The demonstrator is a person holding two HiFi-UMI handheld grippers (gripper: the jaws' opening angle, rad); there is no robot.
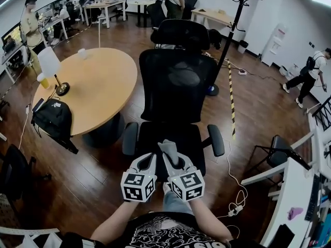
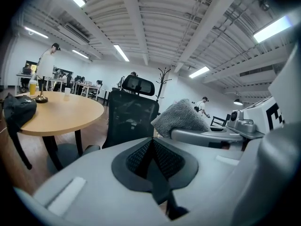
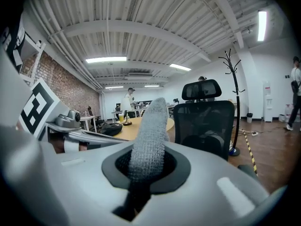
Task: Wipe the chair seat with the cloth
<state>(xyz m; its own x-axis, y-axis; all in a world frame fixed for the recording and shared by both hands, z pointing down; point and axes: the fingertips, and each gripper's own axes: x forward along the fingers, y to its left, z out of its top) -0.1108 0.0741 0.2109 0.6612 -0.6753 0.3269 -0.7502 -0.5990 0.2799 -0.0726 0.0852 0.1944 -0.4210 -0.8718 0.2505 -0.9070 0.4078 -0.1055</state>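
A black mesh office chair stands in front of me, its seat [image 1: 168, 137] just beyond both grippers. The grey cloth [image 1: 168, 150] sticks up from my right gripper [image 1: 174, 161], which is shut on it over the seat's front edge. In the right gripper view the cloth [image 3: 149, 135] rises as a folded strip out of the jaws of the right gripper [image 3: 143, 171], with the chair backrest [image 3: 204, 121] behind. My left gripper [image 1: 149, 161] sits close beside it on the left, shut with nothing between its pads [image 2: 153, 154]. From the left gripper view the cloth [image 2: 179, 117] shows to the right.
A round wooden table [image 1: 98, 84] stands left of the chair with a black backpack [image 1: 51, 119] and a lamp [image 1: 51, 66] on it. A coat stand [image 1: 234, 25] and striped floor tape [image 1: 231, 99] lie behind right. A white desk [image 1: 292, 200] and another chair [image 1: 279, 153] are at right. People stand further off.
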